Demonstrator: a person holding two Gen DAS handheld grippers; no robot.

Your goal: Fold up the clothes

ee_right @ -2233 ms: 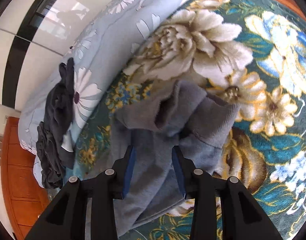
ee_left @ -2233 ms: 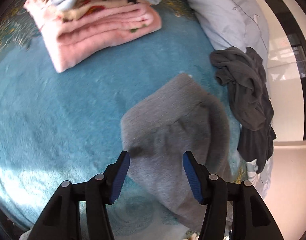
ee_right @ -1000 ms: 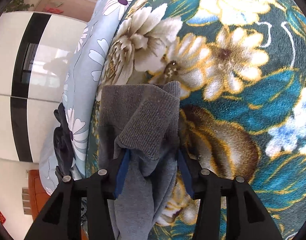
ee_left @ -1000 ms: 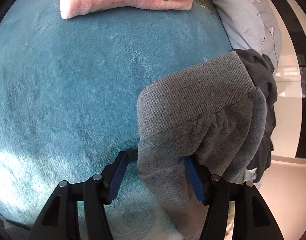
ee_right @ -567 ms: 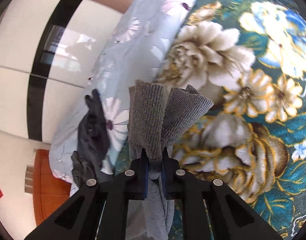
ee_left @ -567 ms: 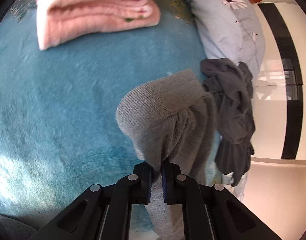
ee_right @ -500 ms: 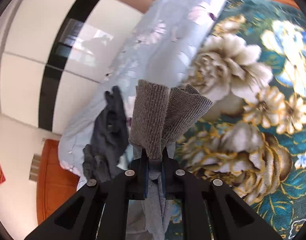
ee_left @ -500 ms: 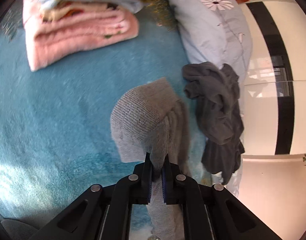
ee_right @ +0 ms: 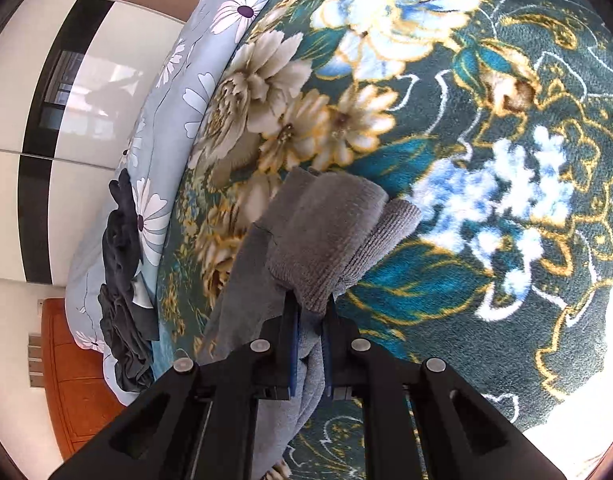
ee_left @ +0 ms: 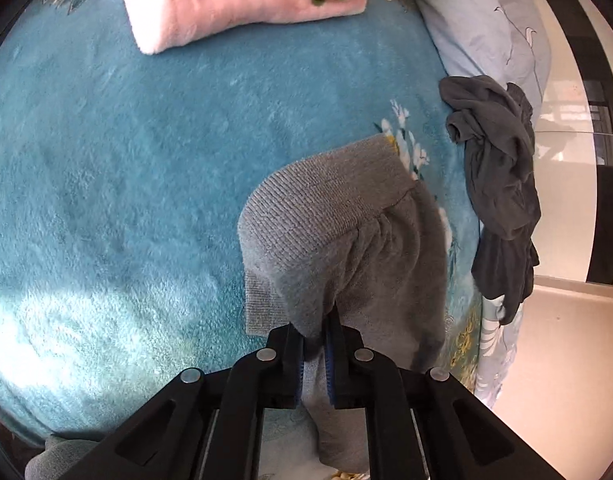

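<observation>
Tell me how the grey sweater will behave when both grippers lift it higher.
The grey sweater will probably sag, since it already droops around the left gripper and the right gripper. It looks thick, so perhaps rather heavy. Its ribbed hem seems rough, so it should hardly slip.

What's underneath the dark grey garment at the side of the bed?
The dark garment lies on the pale blue floral quilt, draping over its edge. Whatever is beneath its folds is covered.
</observation>
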